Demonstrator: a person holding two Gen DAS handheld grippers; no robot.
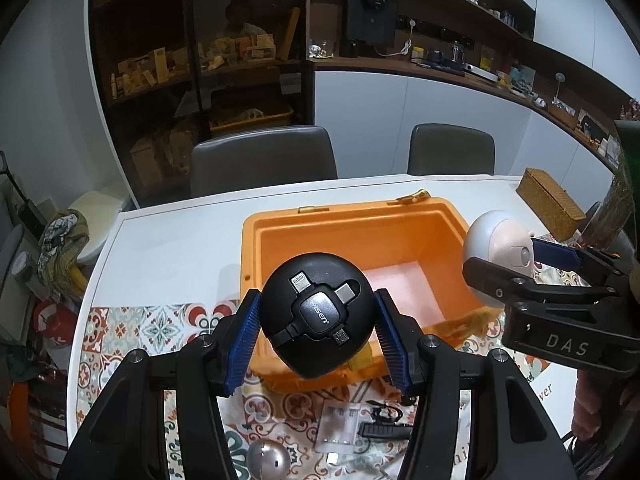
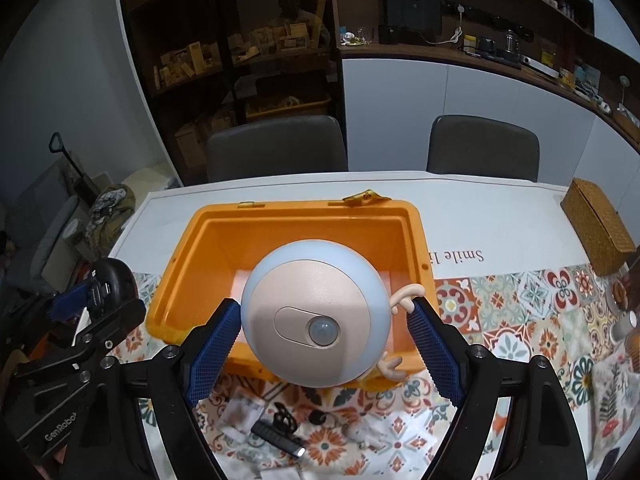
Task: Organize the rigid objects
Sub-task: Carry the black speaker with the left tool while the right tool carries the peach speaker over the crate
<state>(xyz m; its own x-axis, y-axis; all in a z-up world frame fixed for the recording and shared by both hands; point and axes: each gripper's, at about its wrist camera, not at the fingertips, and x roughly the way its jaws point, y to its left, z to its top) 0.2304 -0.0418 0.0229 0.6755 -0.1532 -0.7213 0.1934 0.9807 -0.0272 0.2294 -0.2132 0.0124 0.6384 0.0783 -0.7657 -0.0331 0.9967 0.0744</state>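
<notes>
My left gripper (image 1: 316, 330) is shut on a black round cable charger (image 1: 316, 316) with several plug tips, held above the near rim of an open orange plastic box (image 1: 360, 236). My right gripper (image 2: 320, 336) is shut on a round white and pink sensor light (image 2: 316, 316) with small antlers, held above the same box (image 2: 304, 224). The box has a pale foam floor and nothing else shows in it. The right gripper and its light (image 1: 500, 248) show at the right of the left wrist view; the left gripper and charger (image 2: 106, 284) show at the left of the right wrist view.
On the patterned cloth (image 2: 520, 304) in front of the box lie a black flashlight (image 2: 278, 438), a clear plastic case (image 1: 336, 426), a silver ball (image 1: 267, 458) and small black clips. A woven box (image 2: 598, 228) sits at the table's right. Two grey chairs (image 1: 264, 160) stand behind.
</notes>
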